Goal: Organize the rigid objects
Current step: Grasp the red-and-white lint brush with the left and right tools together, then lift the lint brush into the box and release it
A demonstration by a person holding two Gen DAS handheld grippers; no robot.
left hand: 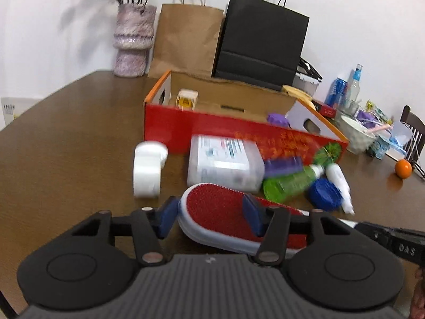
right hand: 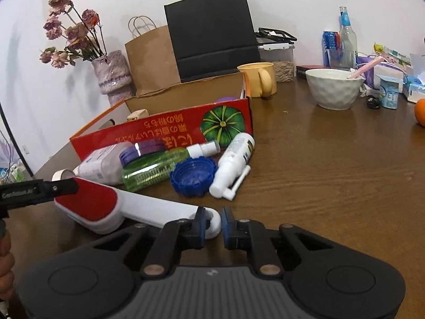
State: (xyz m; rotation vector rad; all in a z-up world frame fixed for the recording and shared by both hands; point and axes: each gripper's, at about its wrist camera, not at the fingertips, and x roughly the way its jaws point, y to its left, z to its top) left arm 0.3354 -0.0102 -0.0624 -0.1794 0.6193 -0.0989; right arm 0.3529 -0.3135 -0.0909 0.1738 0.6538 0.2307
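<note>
Two grippers are sharing one stiff, light lint brush [right hand: 111,207]: right gripper [right hand: 212,224] pinching its handle end, left gripper [left hand: 209,212] straddling, possibly gripping, the red head.

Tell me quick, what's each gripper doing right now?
Left gripper: jaws around the red head of the lint brush; cannot tell if it grips.
Right gripper: closed on the lint brush's white handle.

Behind the black paper bag [right hand: 209,30] stands the wall; left of the bag a brown paper bag [right hand: 151,58], further left a vase [right hand: 113,73] of dried flowers; right of it a yellow mug [right hand: 259,78] and white bowl [right hand: 332,87].
</note>
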